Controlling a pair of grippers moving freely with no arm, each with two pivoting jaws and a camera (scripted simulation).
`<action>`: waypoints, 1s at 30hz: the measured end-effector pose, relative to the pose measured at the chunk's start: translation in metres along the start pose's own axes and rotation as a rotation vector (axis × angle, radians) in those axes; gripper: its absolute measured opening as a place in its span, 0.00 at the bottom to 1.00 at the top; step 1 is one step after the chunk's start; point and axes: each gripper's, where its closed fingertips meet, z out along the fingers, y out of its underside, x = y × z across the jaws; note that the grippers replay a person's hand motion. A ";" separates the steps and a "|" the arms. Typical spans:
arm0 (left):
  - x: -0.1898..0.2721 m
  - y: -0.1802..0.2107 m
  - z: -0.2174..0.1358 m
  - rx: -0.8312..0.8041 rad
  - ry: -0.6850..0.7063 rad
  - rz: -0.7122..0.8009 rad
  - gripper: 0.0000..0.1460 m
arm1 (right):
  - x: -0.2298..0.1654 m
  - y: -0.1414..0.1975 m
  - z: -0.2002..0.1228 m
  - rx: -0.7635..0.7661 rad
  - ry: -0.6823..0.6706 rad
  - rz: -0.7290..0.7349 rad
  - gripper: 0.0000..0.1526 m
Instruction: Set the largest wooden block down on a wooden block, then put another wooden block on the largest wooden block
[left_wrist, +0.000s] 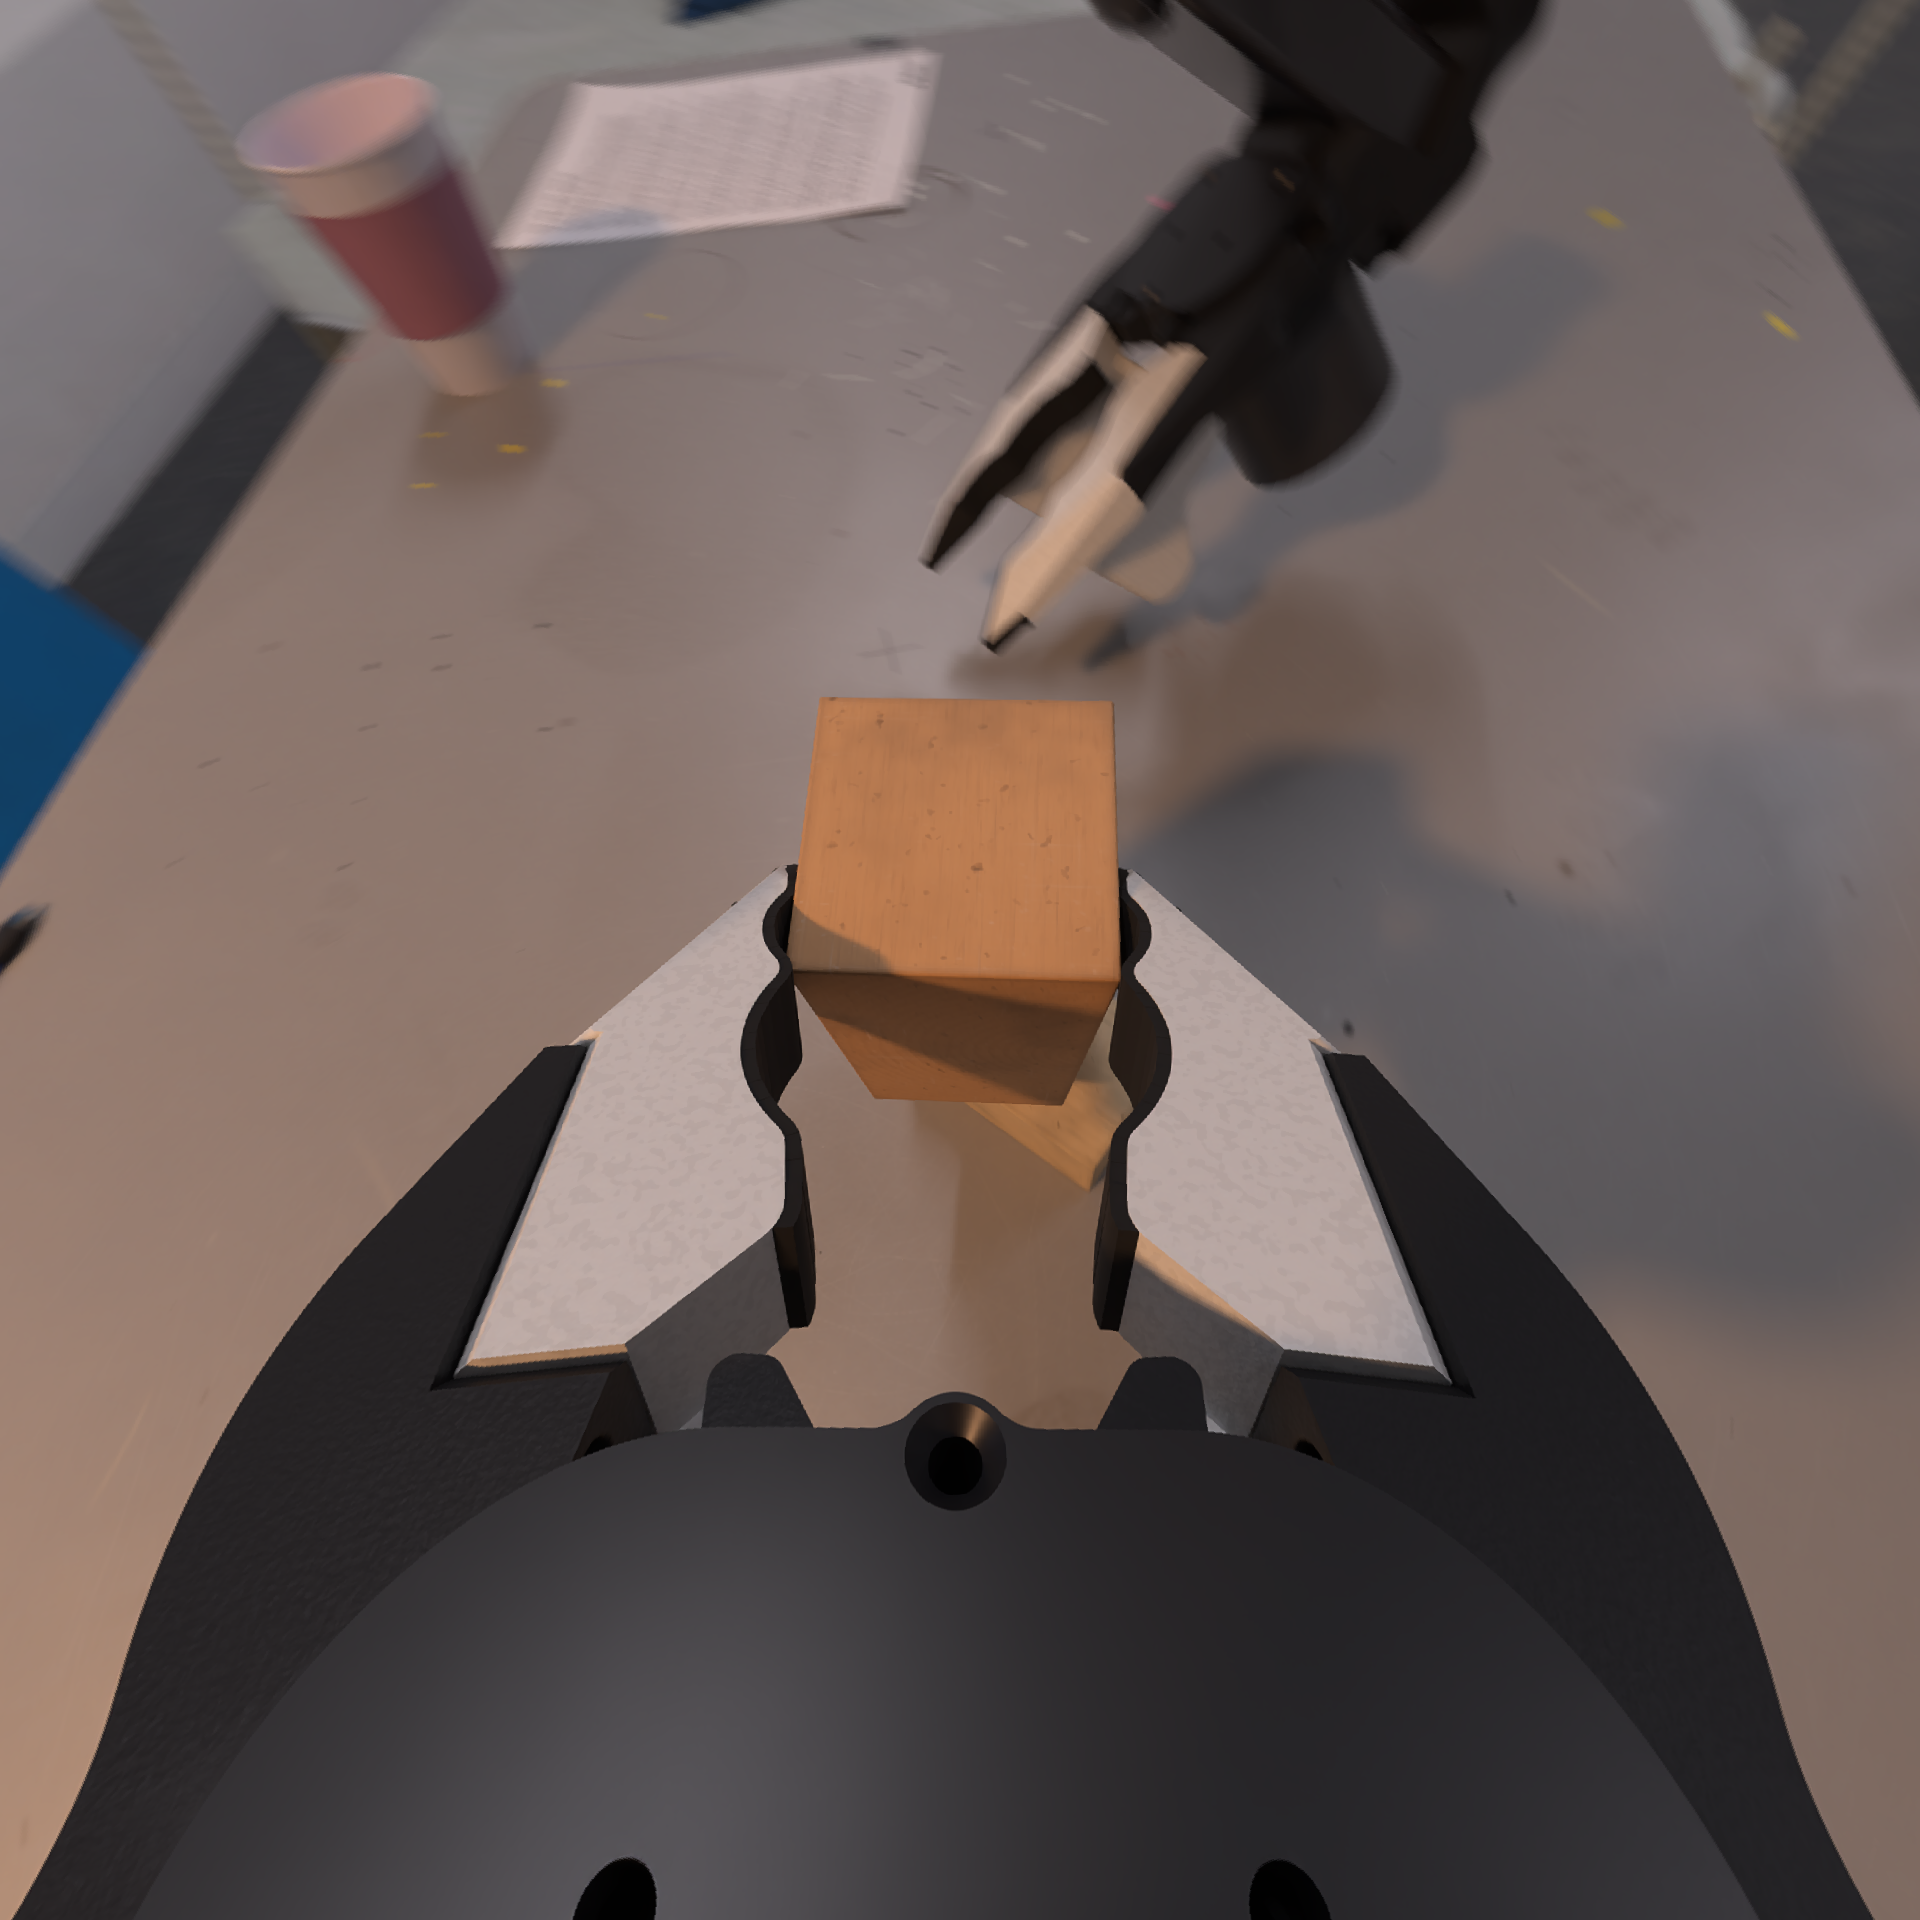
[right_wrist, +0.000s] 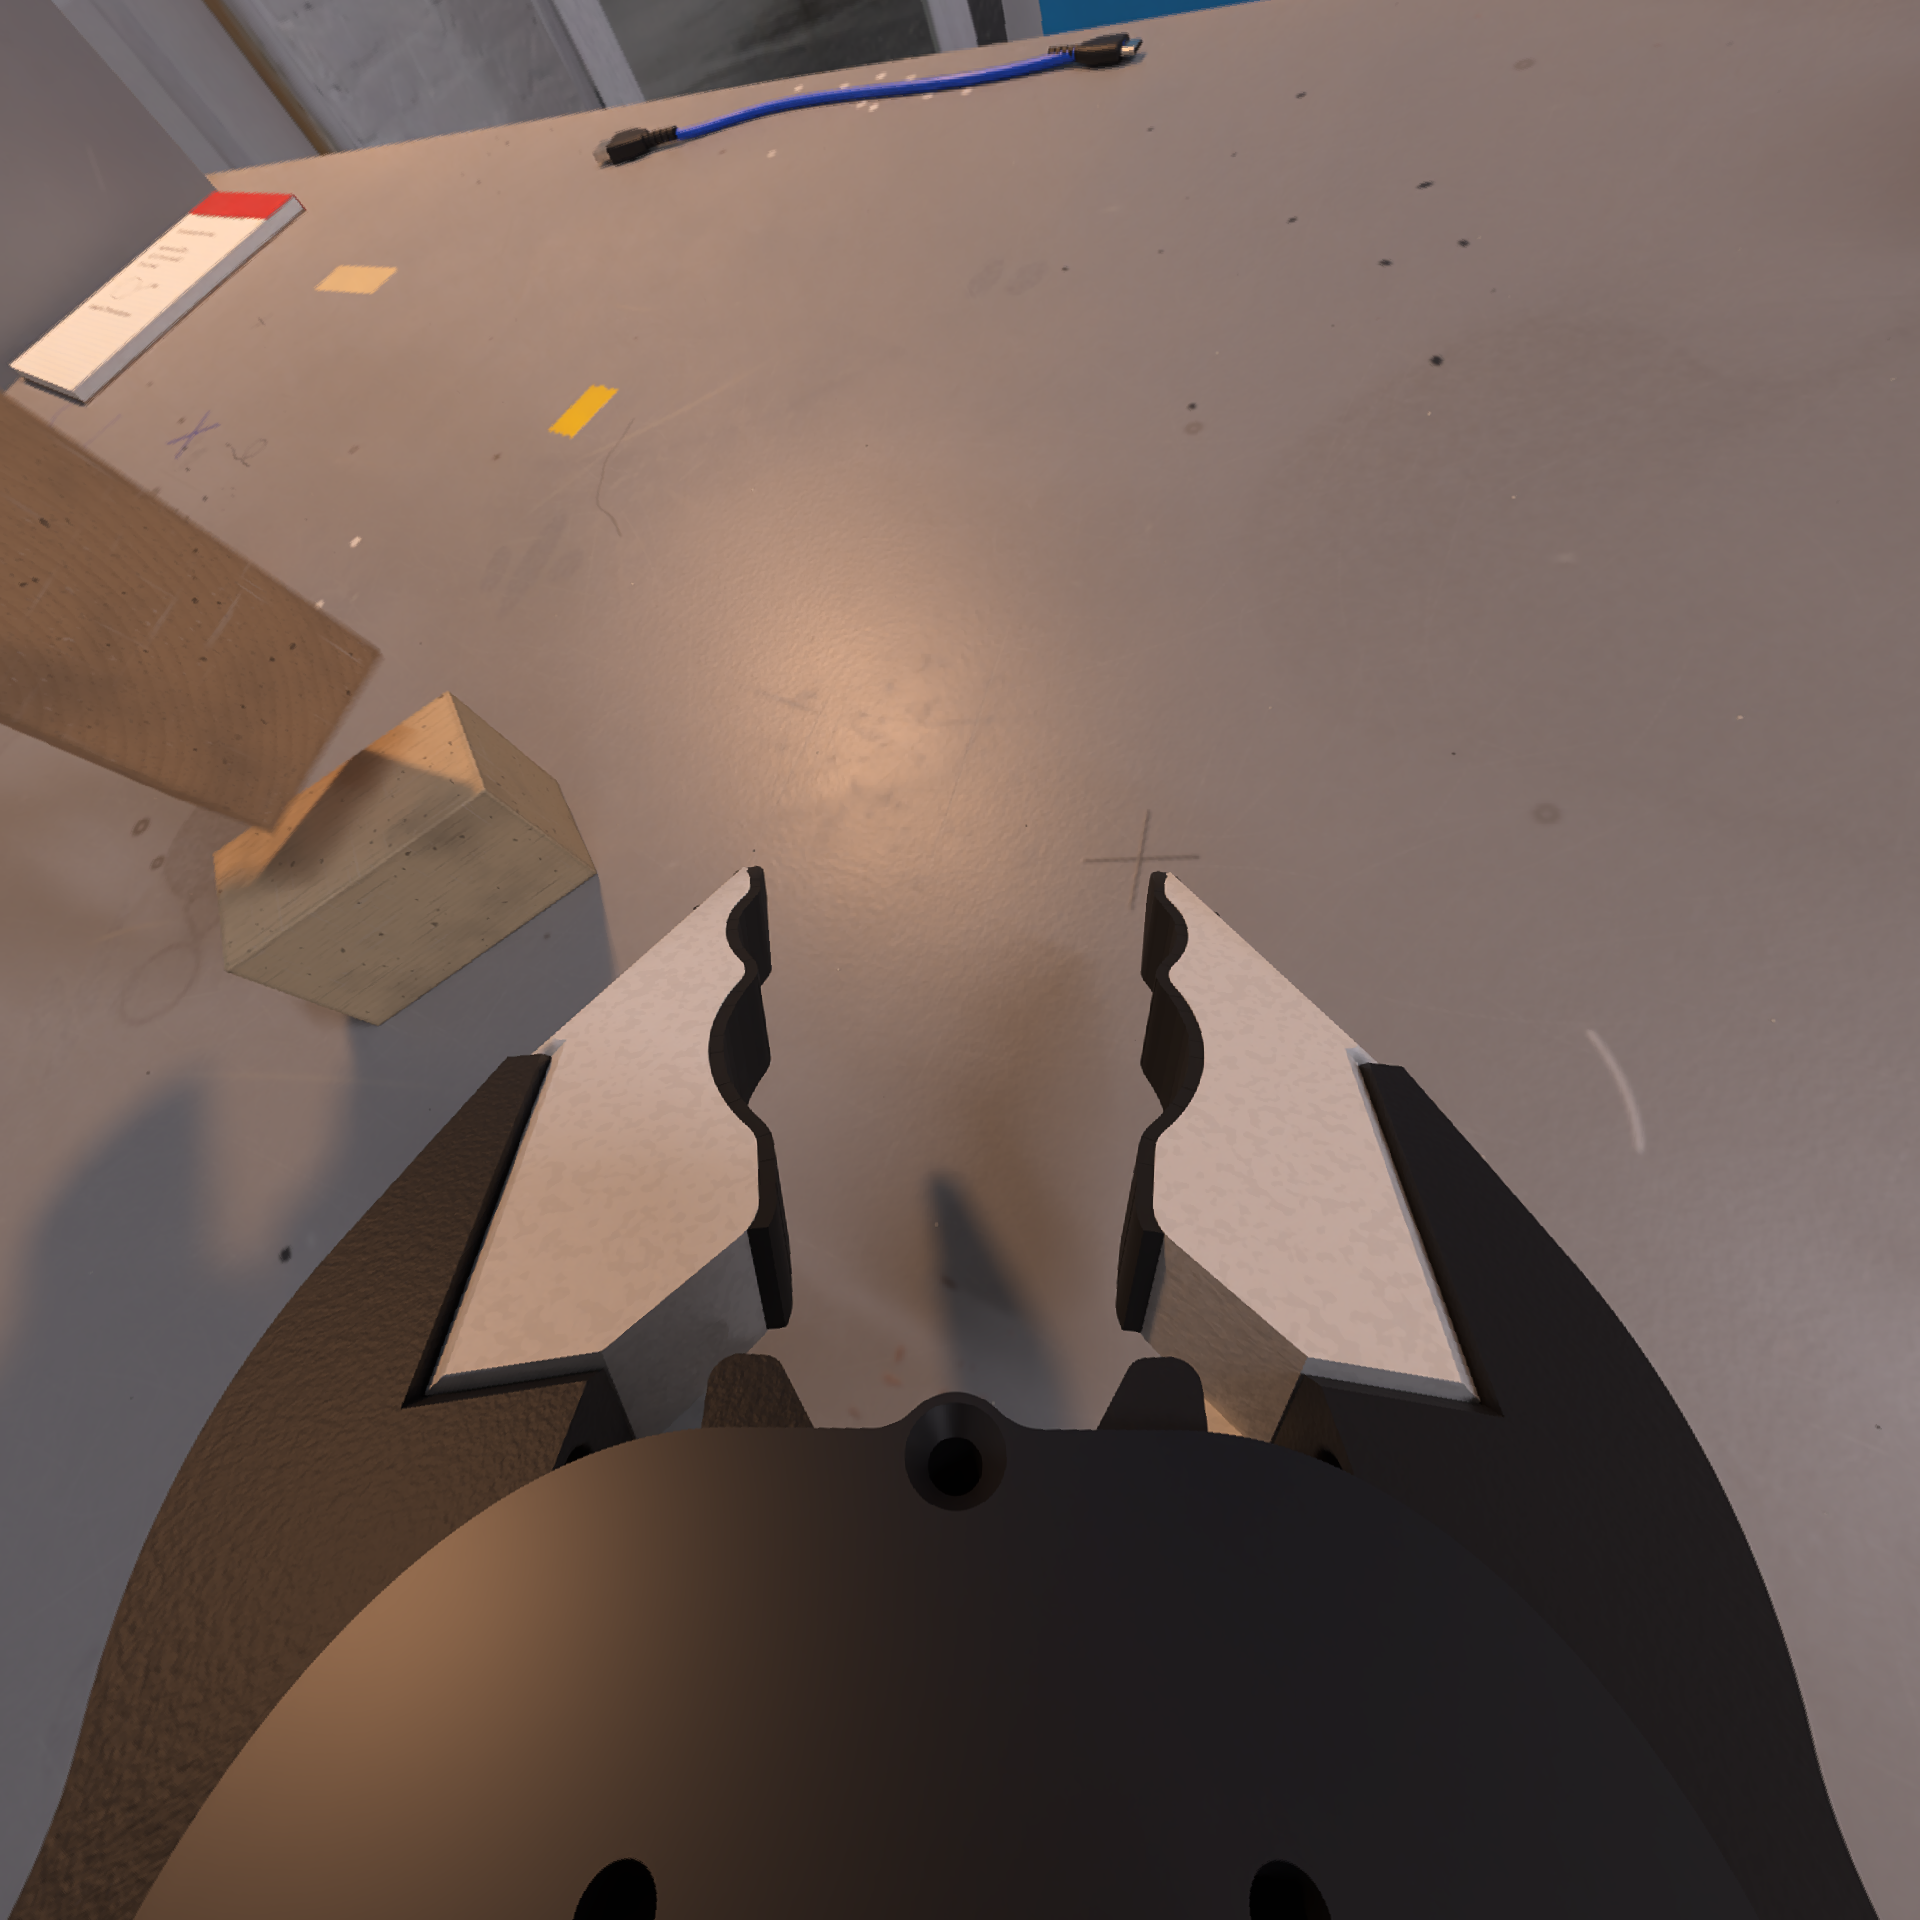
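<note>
In the left wrist view, the left gripper fills the lower half of the frame, its two pale fingers closed on an orange-brown wooden block at centre frame. The block is held clear of the grey table. Just below it, between the fingers, part of a paler wooden block shows on the table. At upper right the right gripper, blurred, points down and left with its fingertips close to the table. At upper left stands a blurred red paper cup, and beside it, top centre, lies a printed sheet of paper.
</note>
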 end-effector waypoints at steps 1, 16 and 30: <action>-0.004 -0.006 -0.003 0.012 -0.069 -0.038 0.40 | 0.000 0.001 0.001 -0.005 0.003 -0.002 0.48; 0.002 0.002 0.001 -0.115 -0.736 -0.485 0.40 | 0.000 0.009 0.006 -0.062 0.040 -0.047 0.48; 0.002 0.016 0.012 -0.151 -0.764 -0.539 0.40 | 0.000 0.008 0.005 -0.057 0.024 -0.031 0.48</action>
